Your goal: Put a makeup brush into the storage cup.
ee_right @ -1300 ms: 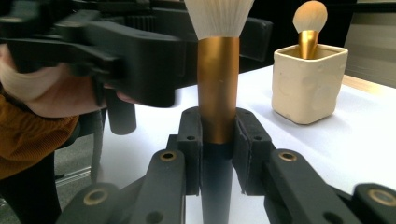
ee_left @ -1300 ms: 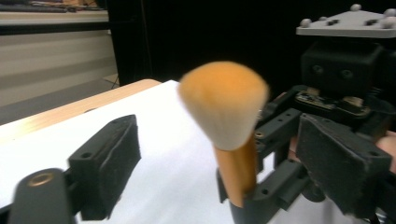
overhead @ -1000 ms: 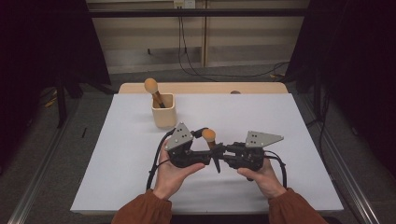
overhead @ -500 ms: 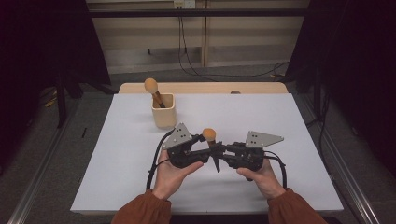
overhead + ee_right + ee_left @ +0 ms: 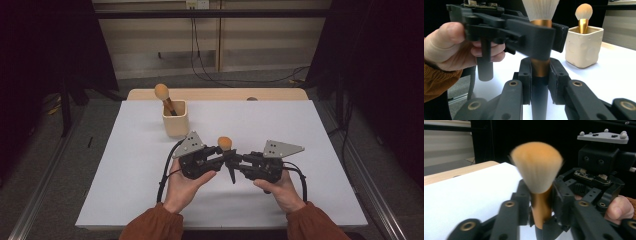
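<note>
1. High view: a makeup brush [image 5: 224, 144] is held upright above the white table [image 5: 125, 165], near its middle, between the left gripper [image 5: 216, 151] and the right gripper [image 5: 234, 161], which meet tip to tip. A cream holder [image 5: 175, 119] with a second brush [image 5: 162, 93] in it stands farther off and to the left, well apart from the hands. Compared with the frames of 1 second and half a second ago, both hands are seen in the same place, while the left gripper's jaws have just been closing around the brush.

2. Left gripper view: the jaws are drawn narrow on the brush's gold ferrule [image 5: 541, 207], just below the fanned bristles [image 5: 536, 166]; the pads appear to press on both sides. The right gripper's body [image 5: 599, 170] is seen beyond, on the right.

3. Right gripper view: the right gripper's jaws are clamped on the brush lower down, where the gold meets the dark handle [image 5: 539, 95]. The left gripper [image 5: 541, 32] is seen gripping the ferrule above them. The holder [image 5: 584, 46] stands far right.

4. Judgement: with 2 grips now on 1 brush, a handover looks to be under way; the right grip could be released next, and the brush carried to the holder.
</note>
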